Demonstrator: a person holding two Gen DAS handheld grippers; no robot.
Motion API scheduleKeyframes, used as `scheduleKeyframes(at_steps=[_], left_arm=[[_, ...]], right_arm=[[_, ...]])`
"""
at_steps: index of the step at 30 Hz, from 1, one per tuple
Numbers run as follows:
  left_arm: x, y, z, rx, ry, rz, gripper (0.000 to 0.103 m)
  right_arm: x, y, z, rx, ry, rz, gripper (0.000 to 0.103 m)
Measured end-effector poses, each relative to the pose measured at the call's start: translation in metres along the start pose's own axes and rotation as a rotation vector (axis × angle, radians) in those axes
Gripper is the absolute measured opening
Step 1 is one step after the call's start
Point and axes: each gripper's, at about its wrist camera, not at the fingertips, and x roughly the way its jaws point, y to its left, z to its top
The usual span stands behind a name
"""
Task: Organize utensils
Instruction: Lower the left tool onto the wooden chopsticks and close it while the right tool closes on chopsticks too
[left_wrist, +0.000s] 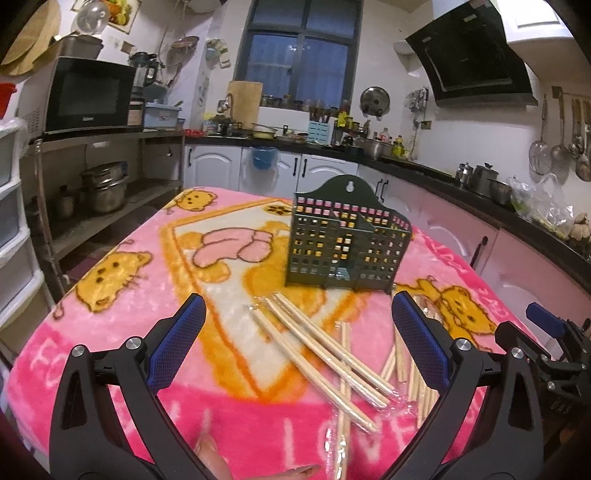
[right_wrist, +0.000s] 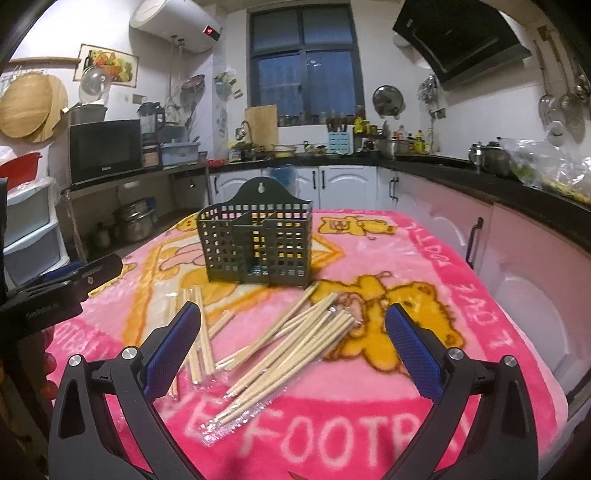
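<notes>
Two hand-held grippers hover low over the desk, both spread wide and grasping nothing. The left hand-held gripper (left_wrist: 298, 325) frames a few wrapped chopstick pairs (left_wrist: 325, 354) that lie slanted on the pink cartoon blanket (left_wrist: 122, 310) covering the desk; a fingertip (left_wrist: 212, 458) shows at the bottom edge of its view. The right hand-held gripper (right_wrist: 293, 332) is released above a larger loose heap of chopsticks (right_wrist: 291, 343) in clear wrappers, fanned out between its blue pads (right_wrist: 173, 347). Just beyond the chopsticks, near the middle of the blanket, a dark green perforated utensil holder (right_wrist: 258, 247) stands upright with its partitioned compartments open at the top. Farther back run white cabinets (right_wrist: 343, 184), a black countertop crowded with pots and bottles, and a dark window (right_wrist: 303, 62).
</notes>
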Motion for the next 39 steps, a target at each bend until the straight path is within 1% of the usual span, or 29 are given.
scheduleKeyframes(at_steps=[5,8,14,17,23,25,26,29,30,32,34,35,36,37,38,39], left_arm=[[0.011,0.012,0.004,-0.01,0.043,0.036,0.093],[0.02,0.022,0.009,-0.029,0.087,0.04,0.093],[0.038,0.026,0.02,-0.016,0.129,0.051,0.093],[0.05,0.023,0.027,-0.01,0.16,0.028,0.093],[0.078,0.01,0.038,-0.007,0.227,-0.061,0.093],[0.089,0.002,0.039,0.006,0.252,-0.083,0.093],[0.093,-0.001,0.039,0.012,0.264,-0.101,0.093],[0.108,-0.011,0.036,0.025,0.313,-0.156,0.093],[0.115,-0.015,0.034,0.034,0.335,-0.164,0.093],[0.127,-0.019,0.031,0.039,0.381,-0.183,0.093],[0.137,-0.018,0.03,0.034,0.411,-0.184,0.093],[0.142,-0.017,0.03,0.037,0.422,-0.185,0.092],[0.146,-0.015,0.031,0.038,0.427,-0.175,0.09],[0.151,-0.012,0.031,0.033,0.436,-0.166,0.088],[0.156,-0.009,0.032,0.026,0.453,-0.168,0.085],[0.162,-0.003,0.033,0.005,0.473,-0.161,0.079]], right_arm=[[0.018,-0.004,0.014,0.021,0.05,0.057,0.097],[0.03,-0.011,0.021,0.057,0.087,0.074,0.097],[0.054,-0.024,0.03,0.07,0.152,0.076,0.097],[0.071,-0.035,0.034,0.099,0.2,0.074,0.097],[0.1,-0.049,0.035,0.112,0.27,0.05,0.096],[0.108,-0.055,0.036,0.133,0.294,0.062,0.092],[0.113,-0.06,0.035,0.147,0.313,0.062,0.084],[0.125,-0.067,0.037,0.167,0.347,0.058,0.079],[0.129,-0.069,0.036,0.174,0.357,0.055,0.074],[0.138,-0.072,0.036,0.18,0.383,0.063,0.07],[0.147,-0.075,0.035,0.189,0.412,0.072,0.065],[0.152,-0.076,0.034,0.195,0.427,0.083,0.06],[0.155,-0.077,0.034,0.196,0.437,0.082,0.057],[0.158,-0.077,0.034,0.196,0.443,0.086,0.056],[0.161,-0.078,0.033,0.197,0.45,0.089,0.052],[0.162,-0.079,0.033,0.197,0.454,0.086,0.049]])
